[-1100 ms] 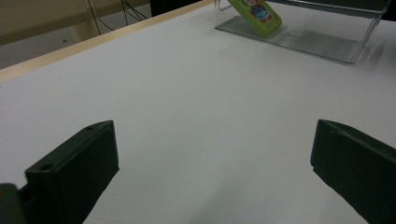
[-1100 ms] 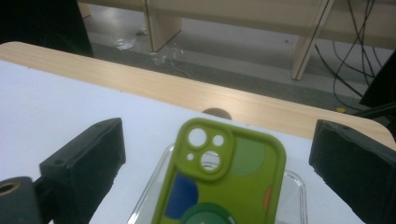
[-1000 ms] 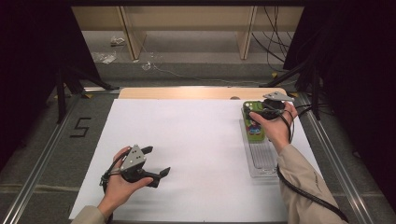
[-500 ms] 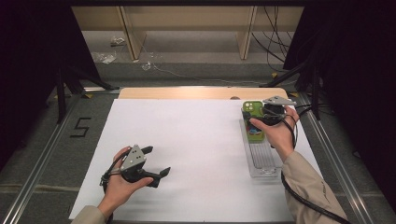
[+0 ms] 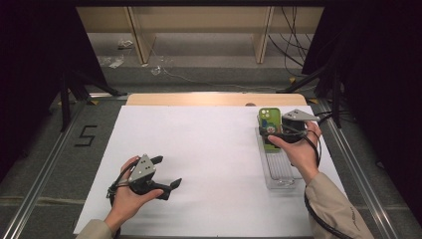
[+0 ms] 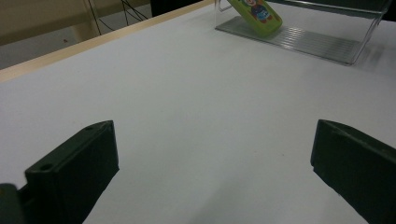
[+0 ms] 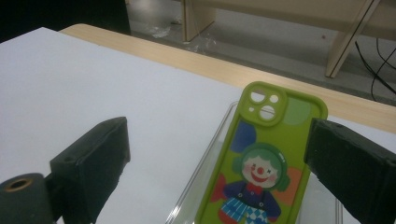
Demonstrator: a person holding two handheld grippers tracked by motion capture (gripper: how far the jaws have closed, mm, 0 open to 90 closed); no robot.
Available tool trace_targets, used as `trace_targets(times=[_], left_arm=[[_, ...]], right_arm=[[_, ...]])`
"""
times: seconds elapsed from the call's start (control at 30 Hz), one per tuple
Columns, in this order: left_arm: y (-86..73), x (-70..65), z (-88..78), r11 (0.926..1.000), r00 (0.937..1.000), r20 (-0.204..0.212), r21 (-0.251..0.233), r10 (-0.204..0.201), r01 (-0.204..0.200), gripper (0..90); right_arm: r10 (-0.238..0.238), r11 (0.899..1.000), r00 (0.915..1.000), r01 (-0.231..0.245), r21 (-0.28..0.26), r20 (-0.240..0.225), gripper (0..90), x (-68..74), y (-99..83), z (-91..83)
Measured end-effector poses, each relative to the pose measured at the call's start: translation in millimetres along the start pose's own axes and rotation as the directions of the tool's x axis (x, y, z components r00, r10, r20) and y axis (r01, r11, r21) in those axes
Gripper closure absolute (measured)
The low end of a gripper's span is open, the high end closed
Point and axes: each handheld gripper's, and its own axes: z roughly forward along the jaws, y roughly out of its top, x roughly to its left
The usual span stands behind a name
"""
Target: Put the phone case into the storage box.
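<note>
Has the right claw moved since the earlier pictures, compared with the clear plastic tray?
Yes. The right claw has shifted toward the far end of the clear plastic tray, nearer the green phone case with a clown picture.

The high view looks forward and down over the white table [image 5: 209, 149]. The left gripper view sits low, facing across the table toward the far clear tray [image 6: 327, 44]. The right gripper view looks closely at the green phone [image 7: 261, 177], which all three views share.
</note>
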Motion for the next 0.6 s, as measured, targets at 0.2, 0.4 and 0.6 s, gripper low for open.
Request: trace_targets(times=[0.2, 0.4, 0.6], left_arm=[[0.1, 0.0, 0.0, 1.0, 1.0, -0.001, 0.001, 0.003, -0.003, 0.3], [0.1, -0.1, -0.2, 1.0, 1.0, -0.001, 0.001, 0.002, -0.002, 0.2], [0.2, -0.1, -0.2, 1.0, 1.0, -0.001, 0.001, 0.003, -0.003, 0.2]], right_arm=[[-0.008, 1.0, 0.9999, 0.008, -0.005, -0.014, 7.8, 4.2, -1.9, -6.8], [-0.011, 1.0, 0.9997, 0.011, -0.003, -0.022, 7.9, 8.5, -4.7, -13.0], [-0.01, 1.0, 0.9994, 0.01, -0.004, -0.033, 8.0, 10.5, -8.4, -20.5]])
